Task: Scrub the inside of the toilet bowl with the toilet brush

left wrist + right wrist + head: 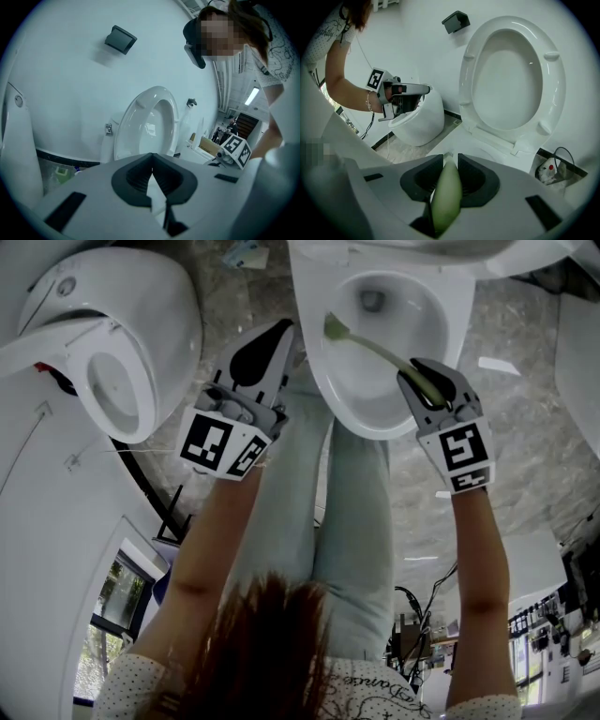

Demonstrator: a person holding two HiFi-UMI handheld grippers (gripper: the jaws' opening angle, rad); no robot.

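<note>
– Pale-green plastic toilet brush (pixel 446 197) is pinched tight by its handle in the right tool (pixel 449 164). Why grip it so far back?
– Reach, I'd guess. The bristle end is inside the white ceramic toilet bowl (pixel 375 413), at its left inner wall, while the hand hangs above the rim. Left tool (pixel 152 161) is pressed together on nothing, parked just outside the bowl, out of the way.

toilet brush (pixel 446 197), head mostly hidden behind handle
</note>
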